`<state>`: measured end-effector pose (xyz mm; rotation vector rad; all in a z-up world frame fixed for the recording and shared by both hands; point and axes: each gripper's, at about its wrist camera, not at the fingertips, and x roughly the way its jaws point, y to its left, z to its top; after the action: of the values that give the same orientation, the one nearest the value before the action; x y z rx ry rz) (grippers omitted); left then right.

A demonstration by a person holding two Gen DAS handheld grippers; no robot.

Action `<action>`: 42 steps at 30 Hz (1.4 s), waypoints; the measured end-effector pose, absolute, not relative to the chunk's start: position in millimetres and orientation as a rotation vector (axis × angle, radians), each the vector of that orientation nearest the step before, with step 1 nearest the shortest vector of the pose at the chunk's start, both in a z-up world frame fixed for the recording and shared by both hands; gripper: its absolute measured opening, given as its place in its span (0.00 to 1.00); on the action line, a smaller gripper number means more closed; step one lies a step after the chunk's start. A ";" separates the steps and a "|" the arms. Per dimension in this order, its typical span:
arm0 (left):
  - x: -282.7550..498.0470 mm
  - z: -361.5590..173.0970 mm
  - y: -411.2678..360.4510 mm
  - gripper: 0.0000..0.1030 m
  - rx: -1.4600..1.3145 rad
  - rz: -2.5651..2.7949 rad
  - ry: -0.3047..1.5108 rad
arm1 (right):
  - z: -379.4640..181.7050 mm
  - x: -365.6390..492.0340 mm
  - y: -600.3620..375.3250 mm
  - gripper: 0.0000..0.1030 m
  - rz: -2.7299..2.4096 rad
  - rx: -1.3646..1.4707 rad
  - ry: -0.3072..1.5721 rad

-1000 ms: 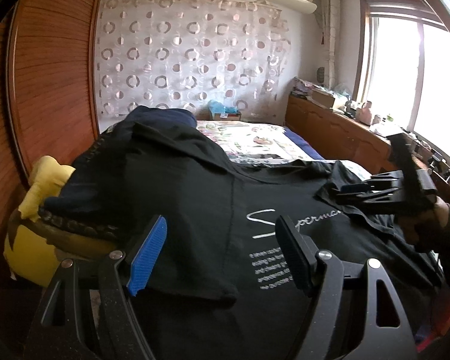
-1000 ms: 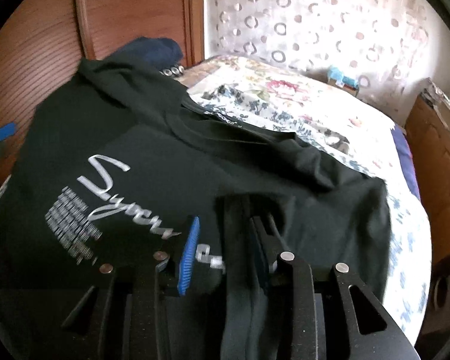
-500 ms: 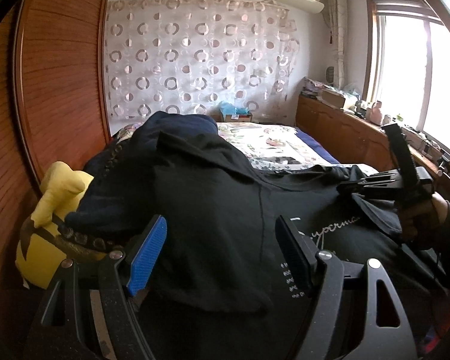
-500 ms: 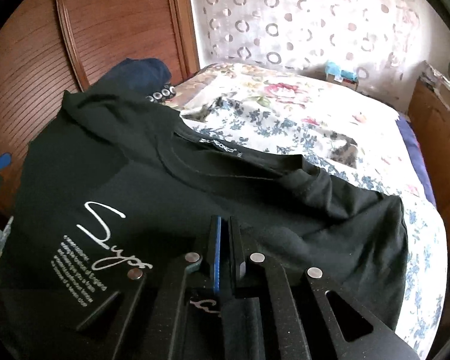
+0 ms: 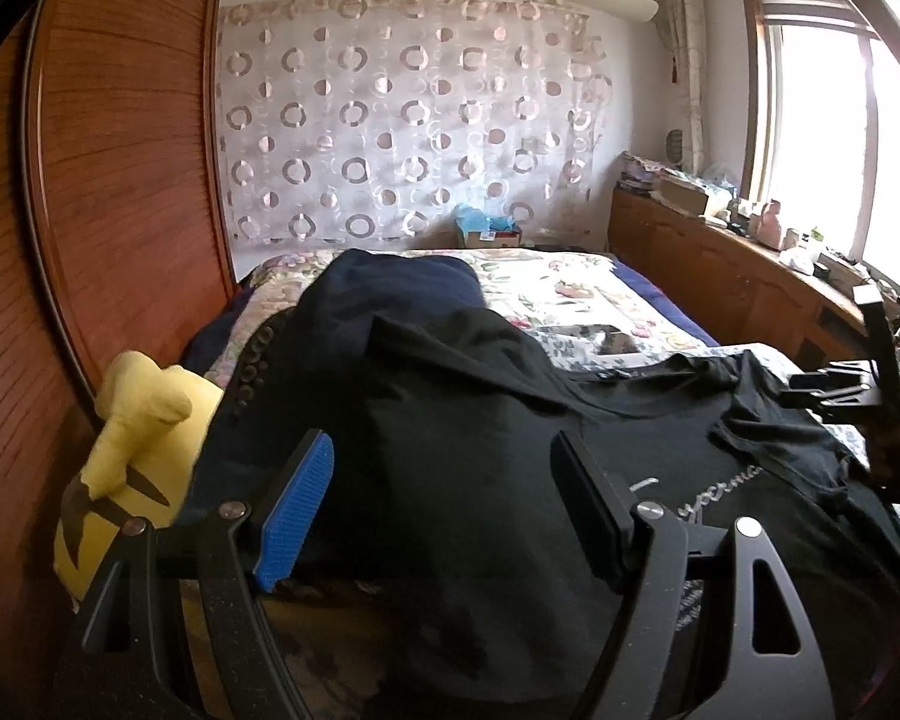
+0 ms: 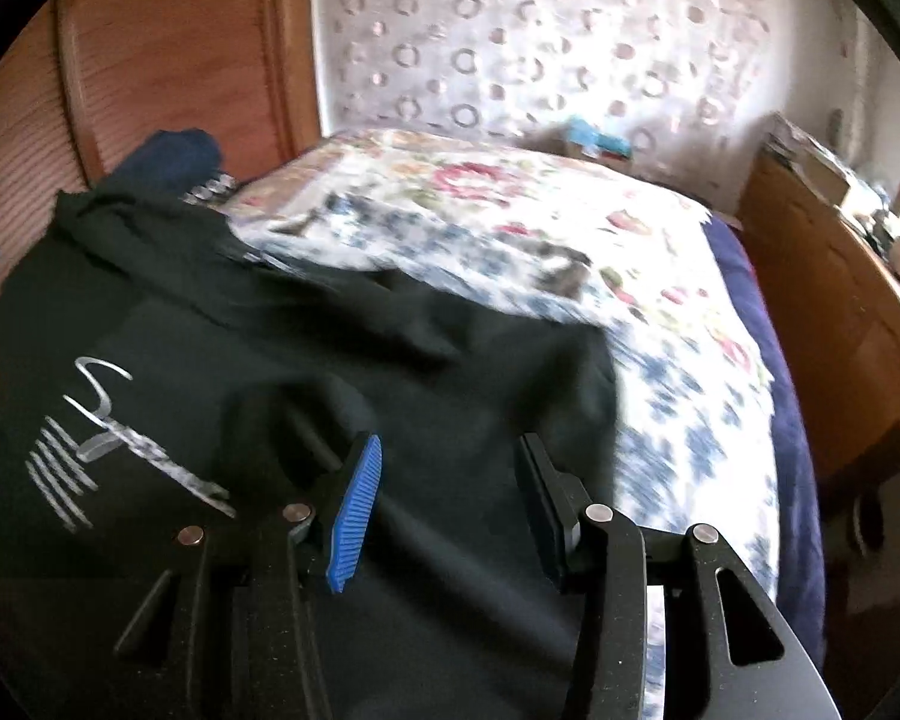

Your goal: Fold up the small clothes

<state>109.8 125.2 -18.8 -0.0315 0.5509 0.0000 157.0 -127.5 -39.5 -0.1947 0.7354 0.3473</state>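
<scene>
Floral-quilted bed (image 6: 660, 324) — black printed T-shirt (image 6: 306, 360), navy garment (image 5: 402, 294) and yellow plush (image 5: 132, 456) upon it.

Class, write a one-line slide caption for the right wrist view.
Open right gripper above a black T-shirt spread on a floral bed.

The shirt (image 6: 342, 360) was black with white lettering. The bed (image 6: 660, 312) wore a white cover with red and blue flowers. The curtain (image 5: 402, 120) showed brown rings on pale cloth. A toy (image 5: 138, 438) was yellow with dark marks.
</scene>
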 end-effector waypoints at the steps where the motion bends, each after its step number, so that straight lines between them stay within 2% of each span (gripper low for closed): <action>1: 114.7 -18.5 128.2 0.73 -0.027 -0.006 0.558 | -43.5 157.1 -133.1 0.47 0.337 -0.190 0.743; 6: 135.3 -17.9 138.0 0.54 -0.022 -0.016 0.598 | -60.2 165.4 -149.3 0.47 0.309 -0.167 0.773; 19: 187.1 -25.3 153.8 0.54 -0.014 -0.008 0.722 | -64.9 167.2 -151.4 0.47 0.304 -0.171 0.763; 33: 213.1 -27.1 150.4 0.53 0.007 -0.038 0.767 | -64.7 164.0 -152.1 0.48 0.304 -0.176 0.761; 35: 213.2 -25.8 148.8 0.39 0.012 -0.058 0.767 | -65.1 163.7 -153.1 0.48 0.304 -0.176 0.761; 37: 211.9 -23.8 146.3 0.16 0.015 -0.080 0.767 | -65.0 163.9 -152.6 0.48 0.304 -0.176 0.761; 39: 208.7 -20.0 143.1 0.09 0.023 -0.091 0.759 | -65.1 163.8 -152.6 0.48 0.304 -0.176 0.761; 42: 194.8 -8.7 132.4 0.08 0.040 -0.112 0.713 | -65.2 163.9 -152.8 0.48 0.304 -0.177 0.761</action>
<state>194.8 132.4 -8.7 0.0396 0.7133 -0.1117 163.9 -152.8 -65.2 -0.1769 0.7607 0.3042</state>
